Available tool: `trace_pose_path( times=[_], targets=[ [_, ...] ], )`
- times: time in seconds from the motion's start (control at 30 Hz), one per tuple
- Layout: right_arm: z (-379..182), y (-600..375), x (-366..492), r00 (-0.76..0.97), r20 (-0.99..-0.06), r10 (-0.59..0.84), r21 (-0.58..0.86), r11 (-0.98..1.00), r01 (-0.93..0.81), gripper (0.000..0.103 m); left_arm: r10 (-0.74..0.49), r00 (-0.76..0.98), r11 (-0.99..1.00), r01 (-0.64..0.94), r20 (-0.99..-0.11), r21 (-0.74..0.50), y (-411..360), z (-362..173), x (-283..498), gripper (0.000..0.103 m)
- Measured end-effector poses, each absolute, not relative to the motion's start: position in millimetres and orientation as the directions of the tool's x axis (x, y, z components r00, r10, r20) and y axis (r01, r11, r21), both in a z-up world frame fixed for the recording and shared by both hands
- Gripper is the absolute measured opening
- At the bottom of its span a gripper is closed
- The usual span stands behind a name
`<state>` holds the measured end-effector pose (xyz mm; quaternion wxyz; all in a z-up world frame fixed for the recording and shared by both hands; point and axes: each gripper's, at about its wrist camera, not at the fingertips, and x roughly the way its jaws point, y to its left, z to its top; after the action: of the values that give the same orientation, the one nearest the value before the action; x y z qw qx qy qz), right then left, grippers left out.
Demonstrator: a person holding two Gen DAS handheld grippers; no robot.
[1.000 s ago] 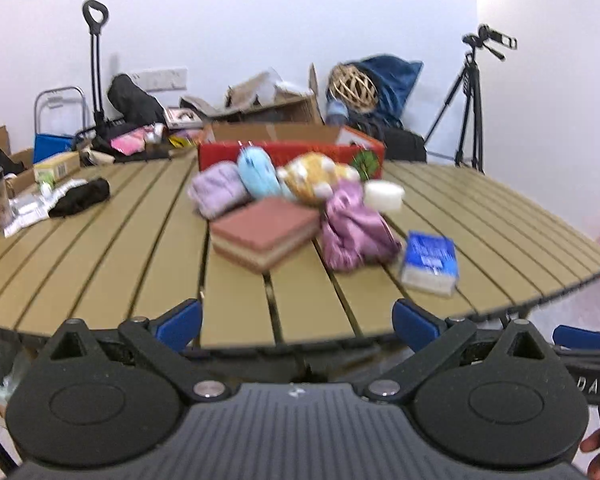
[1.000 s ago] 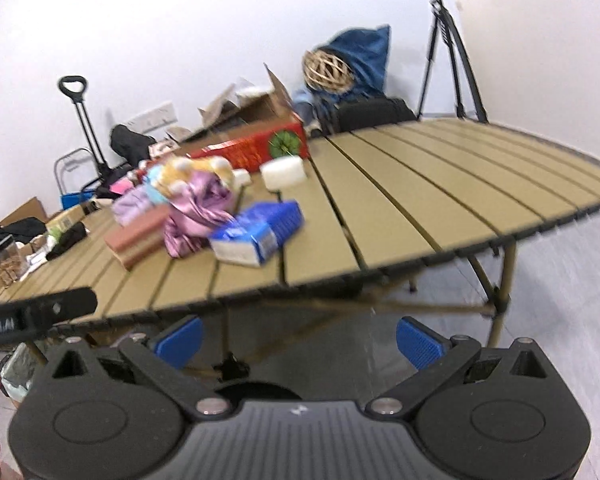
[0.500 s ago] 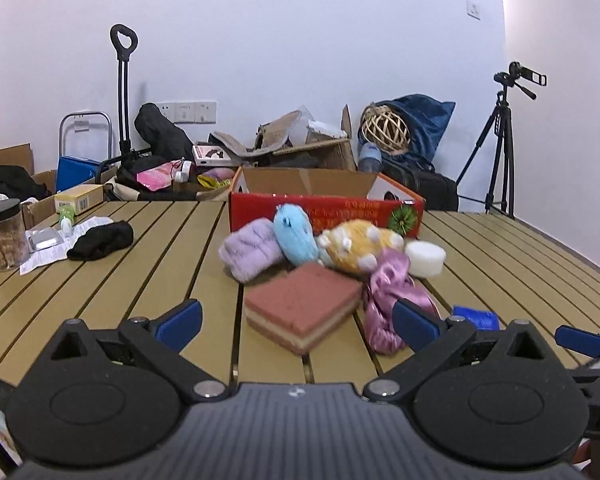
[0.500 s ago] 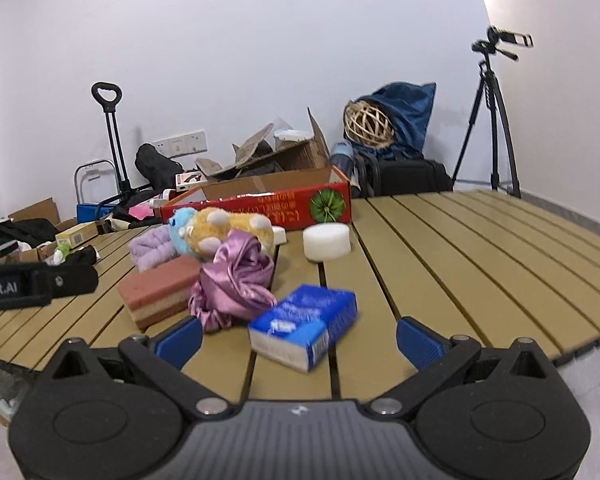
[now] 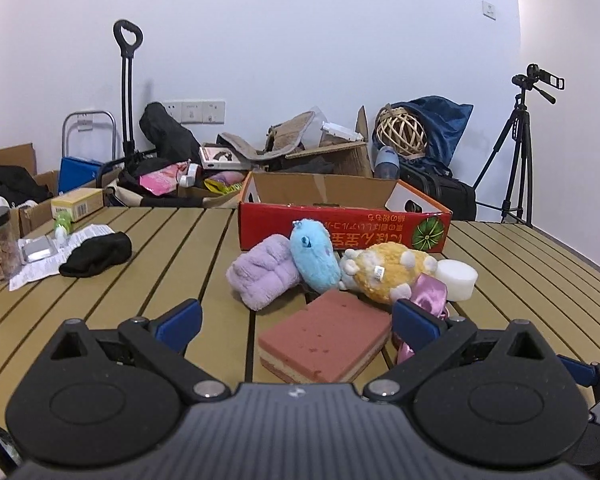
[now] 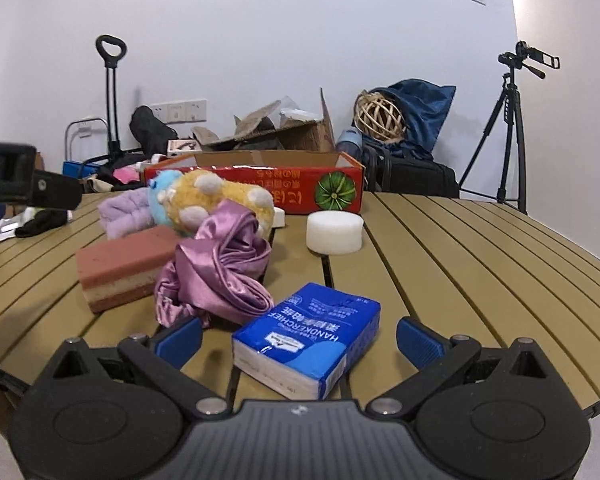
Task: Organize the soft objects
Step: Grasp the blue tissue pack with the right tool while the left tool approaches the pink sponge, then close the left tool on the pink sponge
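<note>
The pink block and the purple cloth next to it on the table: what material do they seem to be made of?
The pink block looks like layered foam sponge: matte, finely pitted top, with cream and pink bands along its side. The purple cloth looks like satin: shiny highlights on smooth, crumpled folds, with a ruffled edge; the exact fibre cannot be told.

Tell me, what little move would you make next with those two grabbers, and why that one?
Probably ease the right gripper forward and close it on the blue tissue pack. Its jaws stand open and empty with the pack lying right between the fingertips, nearer than any other soft thing. The open red box behind the pile looks like where it goes. The left gripper is open too, facing the pink sponge.
</note>
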<state>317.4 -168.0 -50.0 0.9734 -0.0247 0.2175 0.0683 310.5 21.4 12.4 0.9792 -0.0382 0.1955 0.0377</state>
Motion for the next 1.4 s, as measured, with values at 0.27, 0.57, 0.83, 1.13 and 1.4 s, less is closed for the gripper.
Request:
trace_pose_path(
  times=[0.27,0.57,0.83,1.13,1.4],
  targets=[
    [-52.7,-171.7,328.0,0.896,-0.429,0.113,0.005,0.992,-0.122,0.086,0.06,0.904,0.997,-0.073,-0.423,-0.016,18.0,2.2,324.8,0.103],
    [-52.0,-178.5,325.3,0.895,-0.433,0.112,0.027,0.993,-0.112,0.075,0.03,0.881,0.999,-0.037,-0.472,-0.005,19.1,-7.4,345.2,0.103],
    [-45.6,-202.3,316.7,0.911,-0.405,0.083,0.086,0.995,-0.052,0.075,0.009,0.864,0.999,0.008,-0.503,0.031,10.7,-17.1,365.2,0.103],
    [-43.2,-229.5,308.9,0.921,-0.387,0.053,0.142,0.99,0.003,0.075,-0.019,0.824,1.0,0.026,-0.567,0.004,11.7,-29.2,385.8,0.103],
    [-46.4,-235.4,304.6,0.923,-0.382,0.047,0.151,0.988,0.013,0.075,-0.03,0.784,0.999,0.002,-0.62,-0.045,19.5,-40.4,399.5,0.103]
  ],
)
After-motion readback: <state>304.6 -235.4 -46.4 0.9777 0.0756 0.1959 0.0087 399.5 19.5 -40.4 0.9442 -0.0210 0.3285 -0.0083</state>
